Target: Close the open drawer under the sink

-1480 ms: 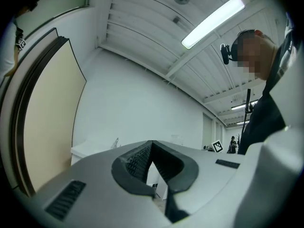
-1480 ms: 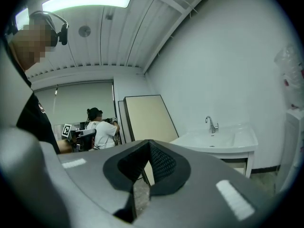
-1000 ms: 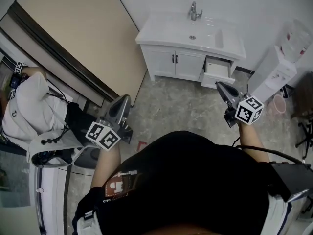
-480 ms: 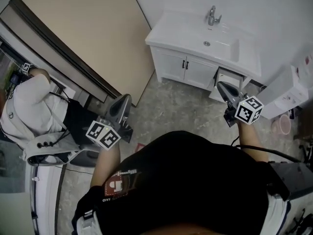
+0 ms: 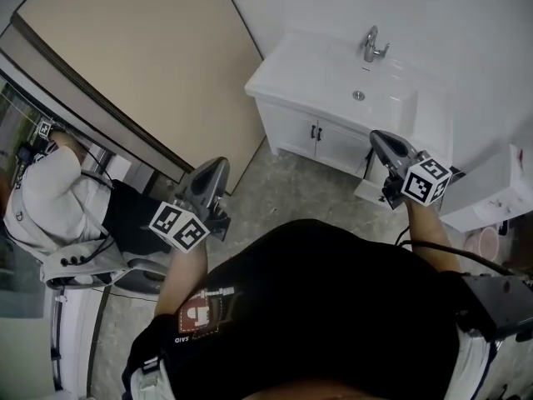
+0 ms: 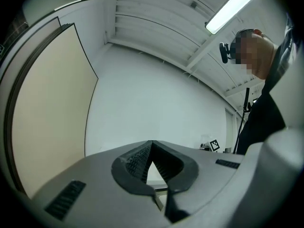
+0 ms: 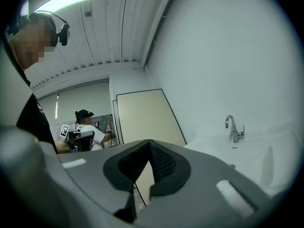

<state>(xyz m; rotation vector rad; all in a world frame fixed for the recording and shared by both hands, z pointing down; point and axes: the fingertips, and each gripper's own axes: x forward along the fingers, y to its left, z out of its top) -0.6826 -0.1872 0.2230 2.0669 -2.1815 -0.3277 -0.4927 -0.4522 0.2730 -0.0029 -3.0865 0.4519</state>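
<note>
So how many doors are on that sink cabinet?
2, side by side under the sink: left door, right door. The right gripper covers the far end, so another may be hidden.

- a staged bathroom corner inside a lab-like test room, not a lived-in home.
- a white vanity cabinet with a moulded white basin (image 5: pixel 333 77) stands against a bare white wall (image 5: pixel 466 23), with a chrome tap (image 5: pixel 372 44) at the basin's back edge.
- a large beige panel with a dark frame (image 5: pixel 141 65) stands beside the cabinet's left end.
- the grey stone-look floor (image 5: pixel 291 186) is bare.
- a long fluorescent tube (image 6: pixel 232 6) hangs under a white ribbed ceiling (image 7: pixel 114 27).
- a seated person in a white shirt (image 5: pixel 46 194) is busy with cabled gear.
</note>
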